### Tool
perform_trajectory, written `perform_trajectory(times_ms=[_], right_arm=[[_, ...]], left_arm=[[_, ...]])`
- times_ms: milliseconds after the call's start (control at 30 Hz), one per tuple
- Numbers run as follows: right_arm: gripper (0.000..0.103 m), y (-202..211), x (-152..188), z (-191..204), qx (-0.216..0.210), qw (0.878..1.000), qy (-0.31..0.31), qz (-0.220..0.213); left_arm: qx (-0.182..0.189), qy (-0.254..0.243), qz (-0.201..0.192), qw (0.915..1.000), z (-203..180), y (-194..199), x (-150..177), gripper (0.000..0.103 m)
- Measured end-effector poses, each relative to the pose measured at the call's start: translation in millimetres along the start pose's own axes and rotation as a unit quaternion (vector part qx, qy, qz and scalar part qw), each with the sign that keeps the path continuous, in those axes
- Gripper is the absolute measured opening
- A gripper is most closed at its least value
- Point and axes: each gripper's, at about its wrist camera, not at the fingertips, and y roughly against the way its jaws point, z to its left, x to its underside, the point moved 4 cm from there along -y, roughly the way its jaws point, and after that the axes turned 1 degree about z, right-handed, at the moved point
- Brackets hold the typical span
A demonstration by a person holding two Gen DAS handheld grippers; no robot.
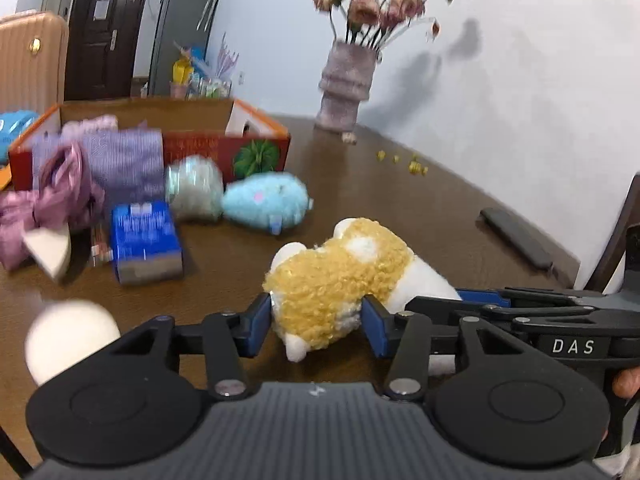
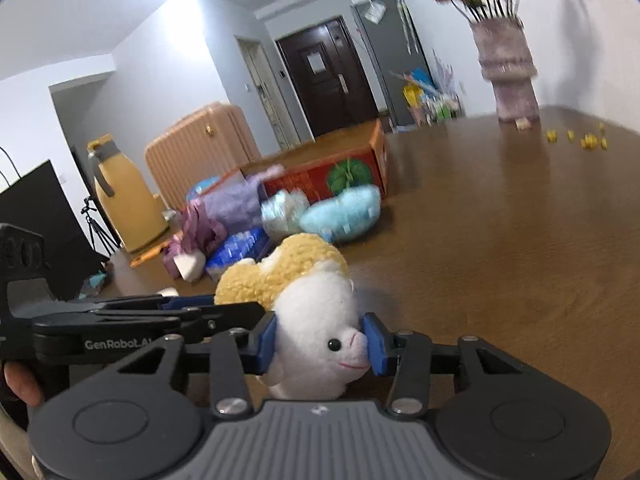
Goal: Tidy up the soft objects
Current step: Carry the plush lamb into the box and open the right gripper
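A plush sheep (image 1: 340, 272) with yellow woolly fur and a white head lies on the brown table (image 1: 420, 208). My left gripper (image 1: 316, 316) is shut on its yellow rear end, with both blue pads pressed into the wool. My right gripper (image 2: 320, 344) is shut on the white head (image 2: 316, 320), one pad on each side beside the eye and snout. In the left wrist view the right gripper's fingers (image 1: 484, 294) reach in from the right. In the right wrist view the left gripper's fingers (image 2: 184, 302) come in from the left.
Behind the sheep lie a light blue plush (image 1: 264, 202), a clear wrapped pack (image 1: 196, 188), a blue packet (image 1: 144, 236) and purple cloth (image 1: 120, 160), in front of an open red cardboard box (image 1: 224, 148). A vase (image 1: 346, 84), a dark bar (image 1: 516, 236) and a white ball (image 1: 68, 340) are also there.
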Motion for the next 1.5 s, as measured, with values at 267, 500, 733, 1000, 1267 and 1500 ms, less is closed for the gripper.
perform_trajectory(times_ms=[267,500,733,1000,1267,1500], right_arm=[[0.044,-48,-114,2,-0.004,0.999,0.010,-0.040],[0.045,-200,-225,-10,0.057,0.998,0.004,0.002],[0.046,-317,-252,-27,0.125,0.989,-0.012,0.081],[0.062,-338,-245,-9,0.175,0.980,0.043,0.086],[0.063,-260,-283,5,0.177,0.982,0.054,0.033],[0.073,-166,-297,21,0.169,0.983,0.066,-0.016]], left_arm=[[0.011,-0.006,-0.016,0.9998,52,-32,-129,0.048],[-0.008,0.084,0.047,0.9953,159,-158,-225,0.048],[-0.013,0.134,0.097,0.9862,223,-242,-235,0.045],[-0.015,0.133,0.104,0.9855,228,-244,-233,0.053],[-0.051,0.109,0.049,0.9915,217,-154,-261,0.056],[-0.092,0.091,-0.012,0.9915,186,-48,-266,0.068]])
